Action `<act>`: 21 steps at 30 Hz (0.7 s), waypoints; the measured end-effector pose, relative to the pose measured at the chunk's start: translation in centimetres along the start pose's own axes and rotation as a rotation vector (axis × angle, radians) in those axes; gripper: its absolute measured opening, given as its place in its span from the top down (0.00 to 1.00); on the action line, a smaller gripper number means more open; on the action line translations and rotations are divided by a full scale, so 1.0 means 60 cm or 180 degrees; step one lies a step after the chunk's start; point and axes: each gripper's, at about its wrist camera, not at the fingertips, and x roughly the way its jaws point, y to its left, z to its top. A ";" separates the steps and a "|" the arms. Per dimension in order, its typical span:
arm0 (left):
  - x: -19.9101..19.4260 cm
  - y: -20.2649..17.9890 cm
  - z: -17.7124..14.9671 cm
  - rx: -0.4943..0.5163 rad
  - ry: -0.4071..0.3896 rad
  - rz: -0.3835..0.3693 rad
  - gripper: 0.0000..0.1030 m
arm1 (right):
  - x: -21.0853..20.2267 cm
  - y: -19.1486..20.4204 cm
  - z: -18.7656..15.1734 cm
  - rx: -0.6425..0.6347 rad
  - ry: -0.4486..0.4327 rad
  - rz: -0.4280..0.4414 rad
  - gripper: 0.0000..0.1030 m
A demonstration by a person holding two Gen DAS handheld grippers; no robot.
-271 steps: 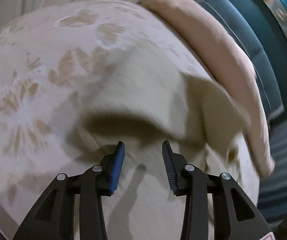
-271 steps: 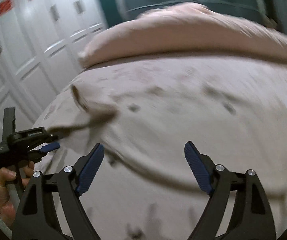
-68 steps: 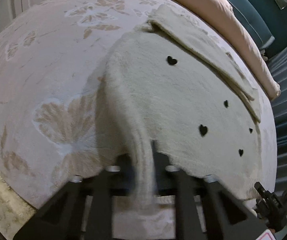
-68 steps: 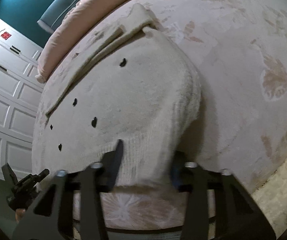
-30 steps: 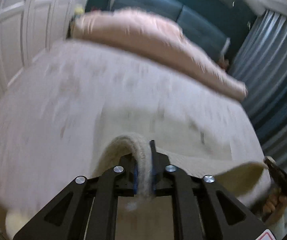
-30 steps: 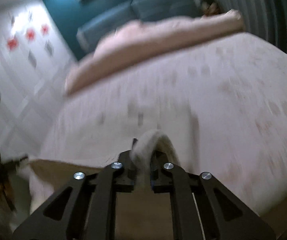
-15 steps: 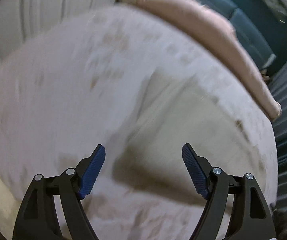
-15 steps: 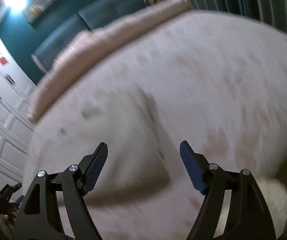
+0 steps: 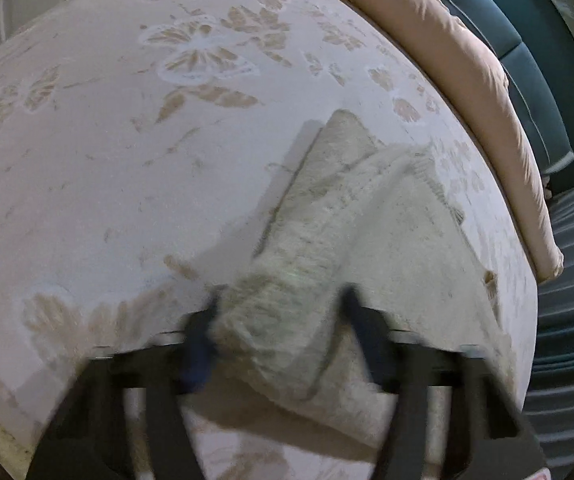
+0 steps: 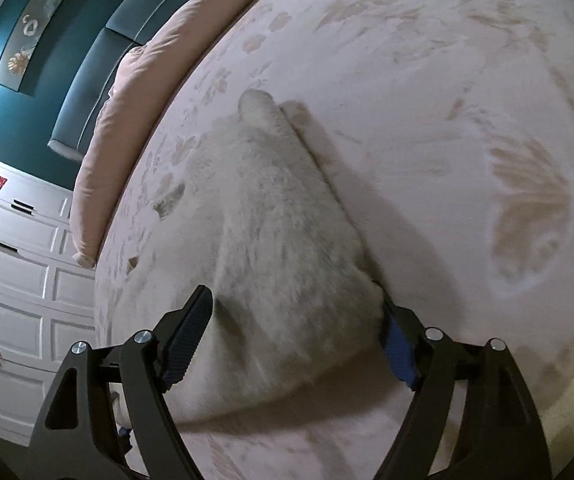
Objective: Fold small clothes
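Where the floral bedspread (image 9: pixel 119 184) covers the bed, a cream fluffy sweater (image 10: pixel 283 240) lies part-folded near its middle, below the pink duvet roll (image 9: pixel 459 76). The knit looks soft, light and limp (likely to sag and slide out of a loose hold), so a doubled edge is the best purchase. The left tongs (image 9: pixel 279 332), blurred, have just been closing about a bunched near edge; whether they pinch it cannot be told. The right tongs (image 10: pixel 295 344) stand wide, straddling the near fold.

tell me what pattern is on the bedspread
Pale pink bedspread with tan flower and leaf prints, clearest in the left wrist view.
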 end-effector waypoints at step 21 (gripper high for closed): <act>-0.203 0.128 -0.183 0.0564 0.0304 0.0259 0.79 | -0.187 -0.054 -0.131 -0.1266 0.0341 -0.1115 0.65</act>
